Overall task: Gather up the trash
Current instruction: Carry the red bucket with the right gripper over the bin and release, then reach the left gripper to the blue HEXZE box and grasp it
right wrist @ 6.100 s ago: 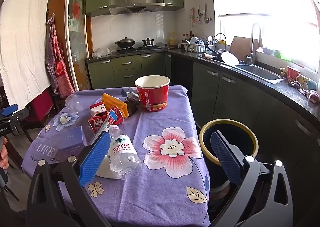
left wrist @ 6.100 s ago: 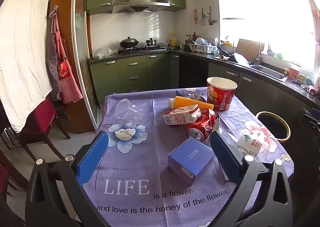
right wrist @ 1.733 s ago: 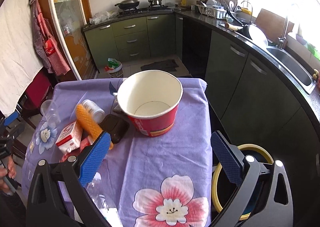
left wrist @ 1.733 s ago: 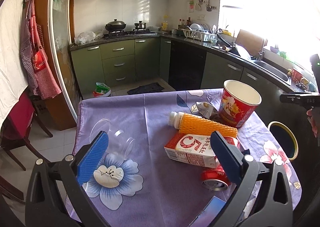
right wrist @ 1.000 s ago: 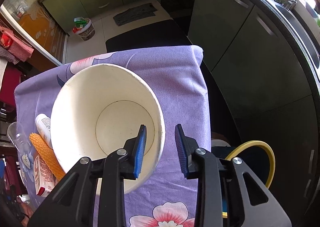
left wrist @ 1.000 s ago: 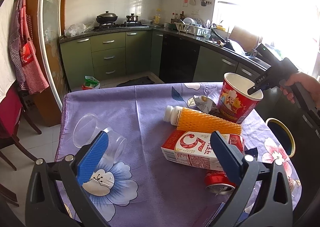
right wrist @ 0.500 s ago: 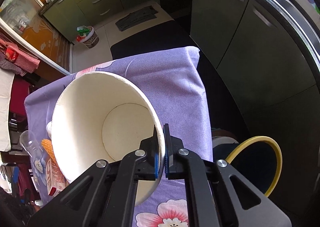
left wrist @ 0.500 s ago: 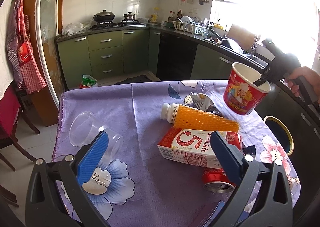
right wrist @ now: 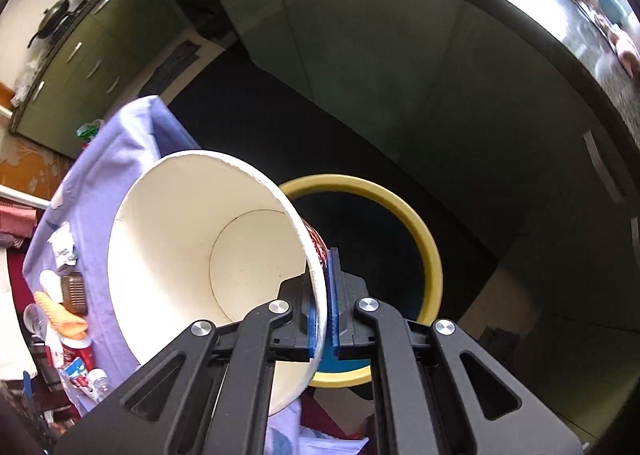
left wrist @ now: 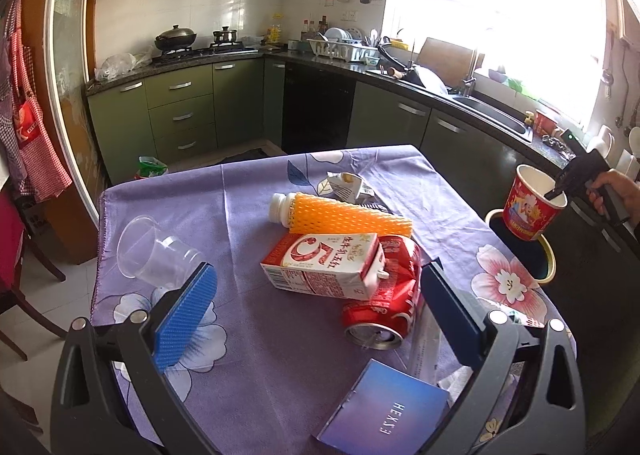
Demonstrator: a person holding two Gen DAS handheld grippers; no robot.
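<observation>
My right gripper (right wrist: 320,295) is shut on the rim of a red paper bucket (right wrist: 192,247). It holds the bucket tilted, off the table, above the yellow-rimmed trash bin (right wrist: 404,215). In the left wrist view the bucket (left wrist: 530,207) hangs over the bin (left wrist: 548,259) at the table's right side. My left gripper (left wrist: 316,307) is open and empty above the table, over a red-and-white milk carton (left wrist: 324,263) and a crushed red can (left wrist: 384,307).
On the purple flowered tablecloth (left wrist: 248,199) lie an orange-sleeved bottle (left wrist: 340,211), a clear plastic cup (left wrist: 156,251), a crumpled wrapper (left wrist: 346,185) and a blue box (left wrist: 384,415). Green kitchen cabinets (left wrist: 180,115) and a counter stand behind.
My right gripper closed on the bucket's rim, lifted it off the table and carried it right, over the bin. My left gripper stayed open and shifted slightly toward the carton.
</observation>
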